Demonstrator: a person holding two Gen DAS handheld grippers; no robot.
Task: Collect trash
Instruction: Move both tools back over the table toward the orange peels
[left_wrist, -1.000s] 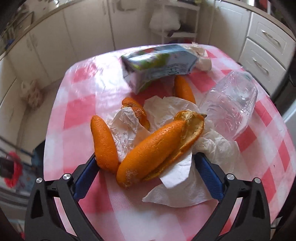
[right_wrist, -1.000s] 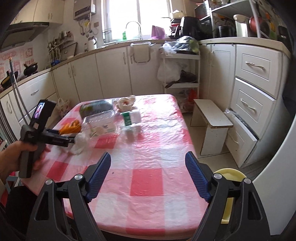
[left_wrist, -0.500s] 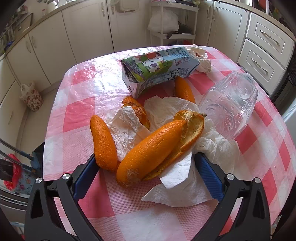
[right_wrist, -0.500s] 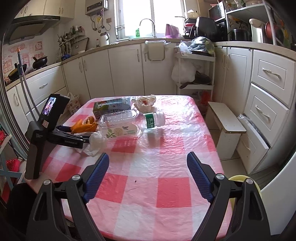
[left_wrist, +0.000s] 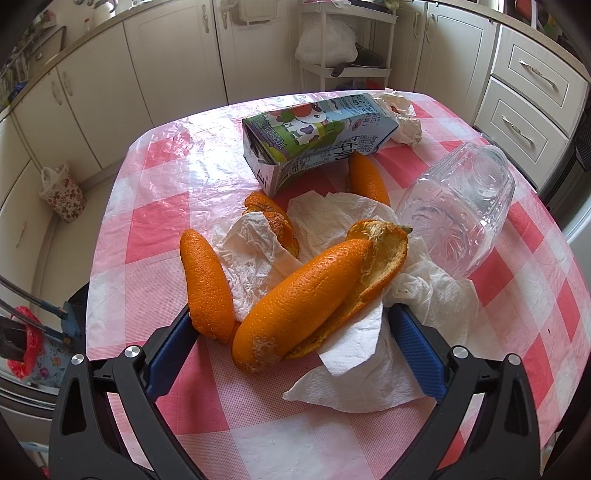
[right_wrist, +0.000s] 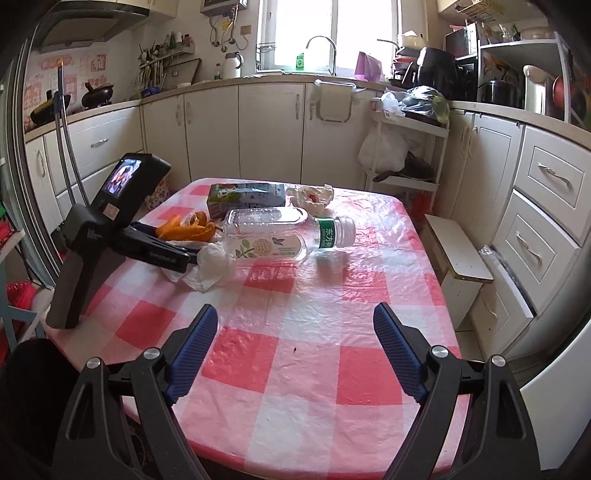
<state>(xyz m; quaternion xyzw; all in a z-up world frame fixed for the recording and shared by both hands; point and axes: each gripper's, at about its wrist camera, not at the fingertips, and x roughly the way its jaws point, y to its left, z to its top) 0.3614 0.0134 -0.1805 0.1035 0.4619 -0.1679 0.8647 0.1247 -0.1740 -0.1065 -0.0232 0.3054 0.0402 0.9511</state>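
My left gripper (left_wrist: 291, 317) is open and straddles a pile of orange peels, with the big curled peel (left_wrist: 306, 295) between its jaws on a white tissue (left_wrist: 369, 354). A smaller peel (left_wrist: 207, 280) touches the left pad. Behind lie a milk carton (left_wrist: 317, 136) on its side, a clear plastic bottle (left_wrist: 461, 214) and a crumpled tissue (left_wrist: 402, 118). My right gripper (right_wrist: 295, 312) hangs open over the bare checked cloth, nothing between its fingers. From there the bottle (right_wrist: 273, 240), the carton (right_wrist: 247, 197) and the left gripper's black handle (right_wrist: 74, 266) sit at the far left.
The pink checked table (right_wrist: 332, 369) has its rounded edges close on all sides. A white stool (right_wrist: 458, 251) stands to its right, with drawers (right_wrist: 554, 184) beyond. A rack with bags (right_wrist: 402, 147) is behind. A floral bag (left_wrist: 62, 192) sits on the floor.
The right gripper has come closer to the table and rolled a little, so the trash pile looks nearer. The hand seen on the left gripper's handle is gone from view. The left gripper stayed still.
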